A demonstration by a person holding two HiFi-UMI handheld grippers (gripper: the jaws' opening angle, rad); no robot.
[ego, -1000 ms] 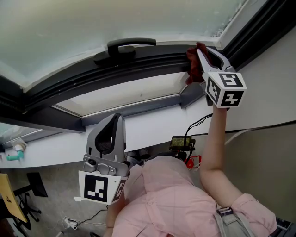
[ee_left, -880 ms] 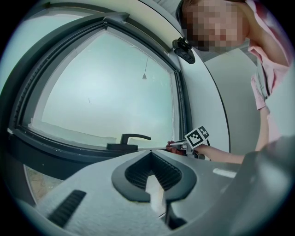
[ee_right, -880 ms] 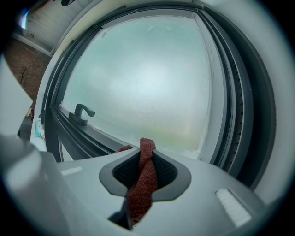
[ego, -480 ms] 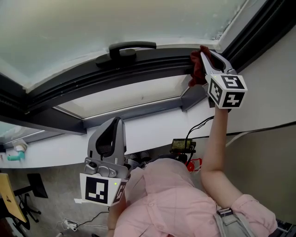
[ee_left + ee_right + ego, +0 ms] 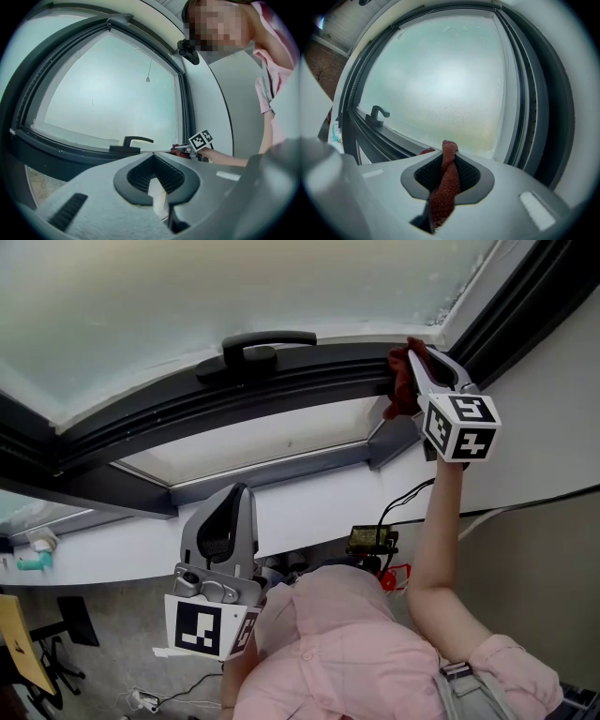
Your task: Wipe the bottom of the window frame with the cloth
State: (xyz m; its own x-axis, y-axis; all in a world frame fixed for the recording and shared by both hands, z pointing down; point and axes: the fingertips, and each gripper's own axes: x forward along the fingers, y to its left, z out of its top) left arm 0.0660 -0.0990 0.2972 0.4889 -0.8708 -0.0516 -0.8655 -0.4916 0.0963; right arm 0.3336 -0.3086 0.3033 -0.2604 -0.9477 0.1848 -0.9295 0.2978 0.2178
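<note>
Head view looks down on my right tongs [image 5: 417,357], raised at arm's length to the far right end of the window frame [image 5: 281,381], close to the corner where the bottom rail meets the upright. The red cloth [image 5: 401,385] is bunched at their tips and lies against the dark bottom rail, to the right of the black handle [image 5: 262,343]. In the right gripper view the jaws are clamped on the cloth [image 5: 446,183]: a twisted strip of it runs up through the ribbed pads and pokes out past the tips, with the frosted pane behind it. My left tongs [image 5: 230,498] hang low and well apart from the frame, just in front of my pink shirt [image 5: 356,643], tips pointing up toward the window. In the left gripper view their jaws are together at the tips with nothing between them, and beyond them the handle [image 5: 131,143] and my other tongs [image 5: 185,150] show along the rail.
</note>
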